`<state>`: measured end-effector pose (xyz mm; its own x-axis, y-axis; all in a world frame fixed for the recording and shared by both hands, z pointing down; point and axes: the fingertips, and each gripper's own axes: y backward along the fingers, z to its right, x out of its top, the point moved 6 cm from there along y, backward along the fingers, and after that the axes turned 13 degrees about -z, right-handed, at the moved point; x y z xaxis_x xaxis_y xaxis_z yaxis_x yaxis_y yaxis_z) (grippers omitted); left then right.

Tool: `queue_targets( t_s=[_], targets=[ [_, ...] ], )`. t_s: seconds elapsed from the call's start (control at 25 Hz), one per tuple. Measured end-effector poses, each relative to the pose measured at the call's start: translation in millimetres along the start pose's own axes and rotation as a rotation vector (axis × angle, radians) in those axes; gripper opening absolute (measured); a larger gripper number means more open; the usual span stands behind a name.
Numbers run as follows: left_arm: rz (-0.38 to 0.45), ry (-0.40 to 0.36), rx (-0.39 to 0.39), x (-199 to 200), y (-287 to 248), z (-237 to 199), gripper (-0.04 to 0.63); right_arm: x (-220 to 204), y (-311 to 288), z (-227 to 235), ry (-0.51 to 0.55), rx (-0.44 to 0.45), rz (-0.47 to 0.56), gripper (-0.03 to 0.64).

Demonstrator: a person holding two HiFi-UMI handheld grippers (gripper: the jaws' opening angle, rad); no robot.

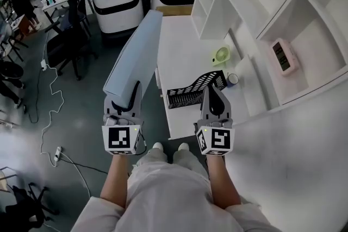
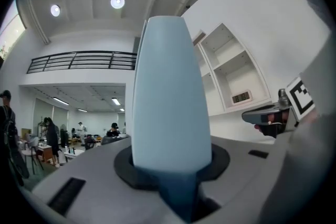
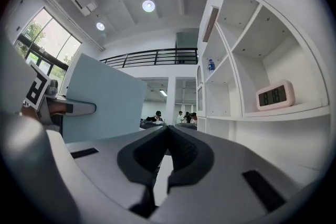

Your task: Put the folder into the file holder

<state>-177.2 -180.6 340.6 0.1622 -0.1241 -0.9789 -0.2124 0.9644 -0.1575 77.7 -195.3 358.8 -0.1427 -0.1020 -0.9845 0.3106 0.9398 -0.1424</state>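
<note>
**Folder gripped and off the counter, file holder not yet reached**

The light blue folder (image 1: 133,57) is in the air, clamped by its near end in the left claw (image 1: 132,96), whose jaws are closed on it. It reaches forward from the claw roughly level, running just outside the counter's (image 1: 179,41) left edge and mostly over the floor (image 1: 70,117). The black mesh file holder (image 1: 190,89) sits by the counter's near edge, well apart from the folder. The right claw (image 1: 213,92) hovers over the holder's right end with its jaws closed together and nothing between them.

Further in, a small green object (image 1: 221,55) and a cup (image 1: 232,79) stand along the counter's right side. They sit at the foot of the white shelf unit (image 1: 272,8), where a pink clock (image 1: 284,57) rests in one bay.

The main risk is probably the folder's length. It is held at one end only, so it may droop or twist in the grip. As it swings across, its far corner could catch the counter's left edge, or sweep the green object or the cup.

The holder looks light and seems to lie at a slant. A folder that arrives off-line may push it toward the near edge instead of dropping into a slot, unless the right claw steadies it. I cannot tell which way its slots face.
</note>
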Motion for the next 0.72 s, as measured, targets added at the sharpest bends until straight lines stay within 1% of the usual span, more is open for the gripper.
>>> queue_targets(
  t_s=[0.2,0.32,0.48,0.56,0.72],
  targets=[
    [-0.004,0.003,-0.230,-5.0,-26.4,24.9,0.126,-1.1,3.2,22.7,0.001,0.046,0.013,-0.015],
    [0.003,-0.019,-0.354,-8.3,-41.9,39.3,0.126,-1.2,9.3,33.5,0.011,0.072,0.022,-0.015],
    [0.039,-0.047,-0.511,-11.2,-66.5,57.2,0.127,-11.0,11.4,48.1,0.002,0.085,0.011,-0.015],
    [0.060,-0.058,-0.590,-12.2,-79.3,65.4,0.126,-13.3,13.1,55.0,0.000,0.081,0.007,-0.015],
    [0.112,-0.104,-0.730,-13.4,-110.5,83.6,0.126,-14.1,15.7,71.6,-0.001,0.065,0.013,-0.015]
  ],
)
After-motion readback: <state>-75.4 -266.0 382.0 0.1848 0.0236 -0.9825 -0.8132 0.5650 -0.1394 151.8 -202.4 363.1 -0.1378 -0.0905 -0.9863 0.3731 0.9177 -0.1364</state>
